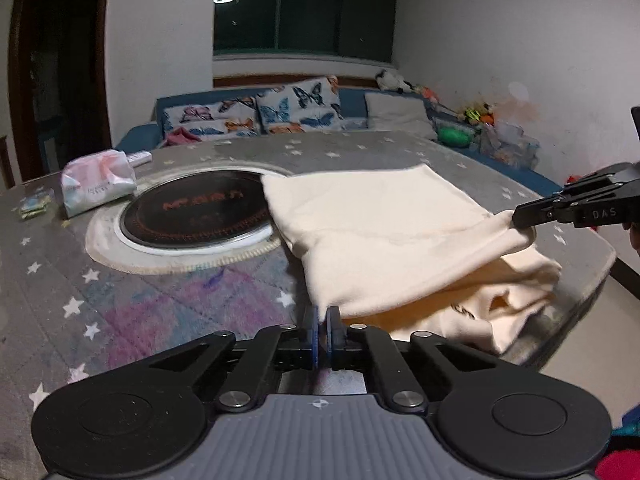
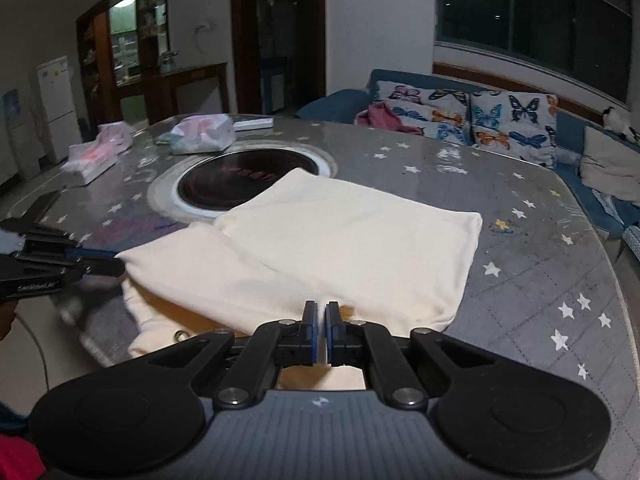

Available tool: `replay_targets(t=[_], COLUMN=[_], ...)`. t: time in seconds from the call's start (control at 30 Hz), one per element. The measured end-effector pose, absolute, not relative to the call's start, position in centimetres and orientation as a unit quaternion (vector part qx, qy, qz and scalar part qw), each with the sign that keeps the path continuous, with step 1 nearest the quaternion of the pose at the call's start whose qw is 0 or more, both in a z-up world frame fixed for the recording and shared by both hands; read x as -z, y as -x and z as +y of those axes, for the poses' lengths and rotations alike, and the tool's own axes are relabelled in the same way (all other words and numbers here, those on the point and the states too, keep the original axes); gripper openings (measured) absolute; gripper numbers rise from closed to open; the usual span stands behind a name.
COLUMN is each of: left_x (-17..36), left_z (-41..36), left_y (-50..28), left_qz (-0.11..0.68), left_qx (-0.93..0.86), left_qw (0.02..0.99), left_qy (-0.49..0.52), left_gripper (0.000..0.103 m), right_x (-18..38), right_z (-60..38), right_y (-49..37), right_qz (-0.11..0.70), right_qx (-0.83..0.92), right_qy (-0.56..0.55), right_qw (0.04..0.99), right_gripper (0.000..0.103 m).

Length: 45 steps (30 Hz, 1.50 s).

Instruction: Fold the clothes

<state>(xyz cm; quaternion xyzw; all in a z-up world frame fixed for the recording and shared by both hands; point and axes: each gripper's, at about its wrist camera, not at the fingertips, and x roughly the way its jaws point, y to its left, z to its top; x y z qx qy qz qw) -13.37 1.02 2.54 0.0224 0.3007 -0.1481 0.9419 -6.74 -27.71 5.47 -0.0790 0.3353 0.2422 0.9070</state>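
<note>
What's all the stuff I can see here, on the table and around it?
Garment: one, cream, on the table, near edge lifted.
Table: one, grey with white stars.
Hotplate: one, black, round, set into the table.
Tissue packs: two, pink-white, far side.
Remote: one, white, far side.
Sofa: one, blue, behind the table.
Butterfly cushions: several, on the sofa.
Left gripper: black, shut on garment corner.
Right gripper: black, shut on garment edge.

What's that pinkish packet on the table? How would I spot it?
Start at the round black hob sunk in the grey starred table. The packet lies just left of it, a soft, crinkled pink-and-white wrapper, unlike the cream garment beyond.
</note>
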Motion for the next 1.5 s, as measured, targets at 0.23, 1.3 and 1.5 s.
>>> replay_targets(t=[0.23, 1.3, 1.5], left_x=[-3.1, -2.2, -3.4], left_z=[3.0, 1.7, 1.7], left_y=[12.2, 3.8, 3.7], left_qz=[0.334, 0.330, 0.328], left_qx=[0.145, 0.135, 0.140], left_qw=[0.931, 0.932, 0.932], left_qy=[-0.012, 0.066, 0.066], left_gripper=[0.008, 0.008, 0.012], right_x=[-4.2, -4.5, -3.1], right_z=[-28.1, -27.2, -27.9], right_y=[6.4, 2.2, 2.0], right_qz=[0.365, 0.328, 0.347], right_qx=[-0.245, -0.234, -0.216], right_qy=[0.080, 0.081, 0.077], right_qw=[0.895, 0.912, 0.910], right_gripper=[0.007, 0.007, 0.009])
